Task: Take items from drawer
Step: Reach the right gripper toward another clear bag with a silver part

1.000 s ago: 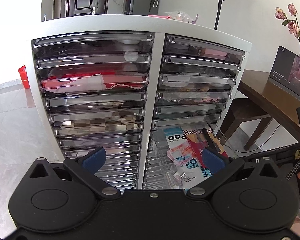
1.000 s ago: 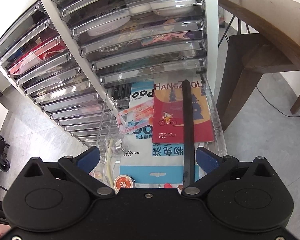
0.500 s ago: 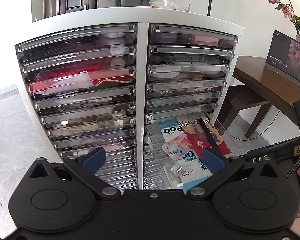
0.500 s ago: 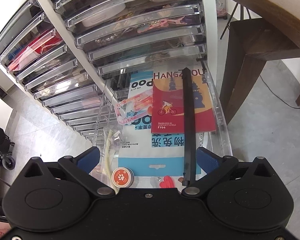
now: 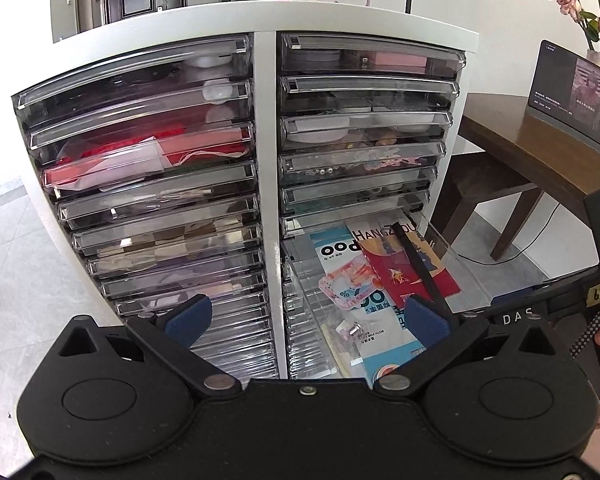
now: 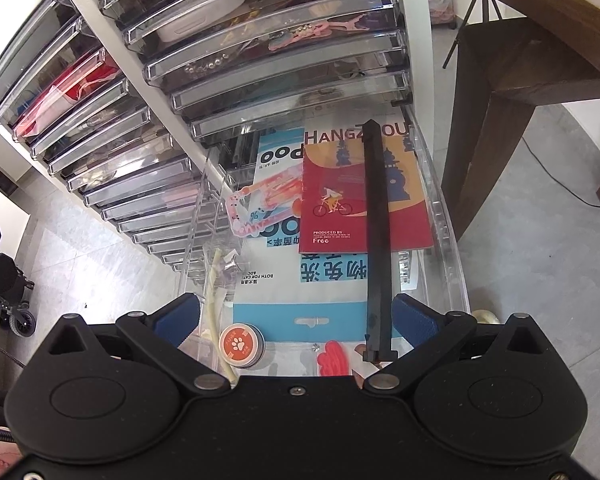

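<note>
Right wrist view: the open drawer (image 6: 440,216) lies directly ahead of and below the right tool (image 6: 296,316), pulled out of the right-hand column of the clear-drawer cabinet (image 6: 204,128). Inside it, a long black strip (image 6: 378,232) runs straight away from the tool, its near end just inside the right-hand fingertip; it rests across a red "Hangzhou" booklet (image 6: 364,200), which overlaps a blue-and-white pet shampoo pouch (image 6: 308,288). Nearest the tool sit a small orange paw-print tin (image 6: 242,345) and a red flat piece (image 6: 334,360); to the left of these lie a pale stick (image 6: 216,280) and a pink card (image 6: 260,208).

The right tool's jaws stand wide apart with nothing between them, spanning the drawer's near end, probably lined up to pick one of the front items. The left tool (image 5: 308,320) is likewise spread and empty, held further back, facing the cabinet front with the drawer ahead and to its right, seemingly out of the way.

Against half a second ago, the right tool has crept slightly forward and lower over the drawer, while the left view has swung rightward so the cabinet's centre post sits nearer the middle. The contents have not shifted.
</note>
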A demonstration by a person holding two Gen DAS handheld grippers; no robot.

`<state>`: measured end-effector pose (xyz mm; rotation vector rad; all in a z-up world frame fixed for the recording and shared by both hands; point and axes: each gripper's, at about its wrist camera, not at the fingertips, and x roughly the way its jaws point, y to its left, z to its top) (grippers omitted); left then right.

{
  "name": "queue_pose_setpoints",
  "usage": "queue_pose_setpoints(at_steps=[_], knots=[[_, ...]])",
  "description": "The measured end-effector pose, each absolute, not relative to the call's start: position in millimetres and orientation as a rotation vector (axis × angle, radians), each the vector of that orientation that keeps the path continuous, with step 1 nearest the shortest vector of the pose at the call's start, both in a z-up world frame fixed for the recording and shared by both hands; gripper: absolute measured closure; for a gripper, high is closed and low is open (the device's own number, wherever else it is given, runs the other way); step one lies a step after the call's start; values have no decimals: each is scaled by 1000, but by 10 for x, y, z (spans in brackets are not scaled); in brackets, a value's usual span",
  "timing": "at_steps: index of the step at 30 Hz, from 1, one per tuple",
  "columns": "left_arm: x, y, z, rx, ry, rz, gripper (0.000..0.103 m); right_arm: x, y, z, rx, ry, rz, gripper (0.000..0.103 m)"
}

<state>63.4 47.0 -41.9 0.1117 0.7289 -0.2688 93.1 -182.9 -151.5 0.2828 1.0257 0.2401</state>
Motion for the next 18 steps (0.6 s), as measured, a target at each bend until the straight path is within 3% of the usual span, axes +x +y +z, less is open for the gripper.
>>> queue_pose_setpoints(at_steps=[18], knots=[[682, 424, -534, 139, 763, -263, 0, 948, -1816, -1613, 300, 1052, 280, 0]])
